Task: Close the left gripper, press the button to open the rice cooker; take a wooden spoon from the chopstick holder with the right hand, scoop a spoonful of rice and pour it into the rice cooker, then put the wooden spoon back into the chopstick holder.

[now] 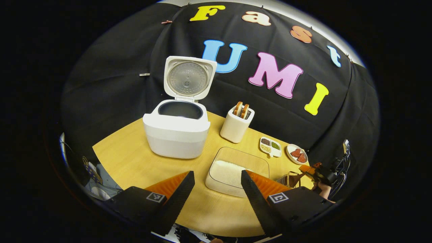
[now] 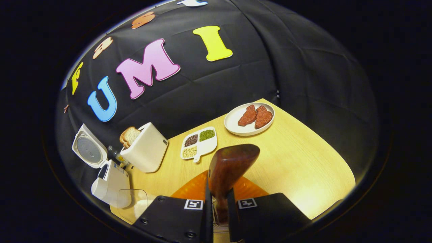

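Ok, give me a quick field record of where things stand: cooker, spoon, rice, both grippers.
rice cooker: lid up, inner pot exposed
wooden spoon: clamped in right gripper, bowl end pointing forward
rice container: on table, in front of cooker, rice inside
left gripper: jaws apart, holding nothing, over the rice container
toaster: right of cooker, bread in its slots

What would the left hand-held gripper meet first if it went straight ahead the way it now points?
Most likely the clear-lidded rice container on the table: it lies right between and just beyond the open fingers of the left hand-held gripper. The toaster stands farther along that line. Depth is hard to judge in this fisheye view.
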